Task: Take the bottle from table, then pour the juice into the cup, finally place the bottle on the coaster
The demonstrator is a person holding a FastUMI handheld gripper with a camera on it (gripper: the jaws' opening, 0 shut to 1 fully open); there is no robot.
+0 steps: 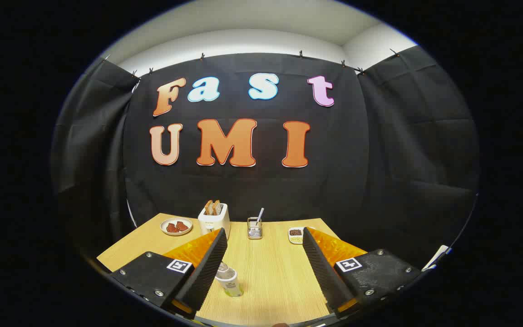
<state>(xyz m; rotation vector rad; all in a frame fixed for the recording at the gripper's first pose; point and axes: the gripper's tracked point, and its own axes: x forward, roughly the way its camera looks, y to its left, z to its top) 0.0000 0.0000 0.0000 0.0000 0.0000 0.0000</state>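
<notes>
- Gripper view: your hand-held gripper (265,261) has its fingers spread apart, gripping nothing.
- Bottle (229,280) stands on the tabletop (275,277) beside one finger.
- Toaster (214,220) holds bread slices; plate (176,226) carries red pieces.

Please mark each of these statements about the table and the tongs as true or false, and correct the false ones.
1. The tongs are open. True.
2. The bottle stands between the fingers, close to the left one. True.
3. The toaster is empty. False: slices stick out of its top.
4. The plate lies right of the toaster. False: it lies to its left.
5. Both fingers press on the bottle. False: the right finger is well apart from it.
</notes>
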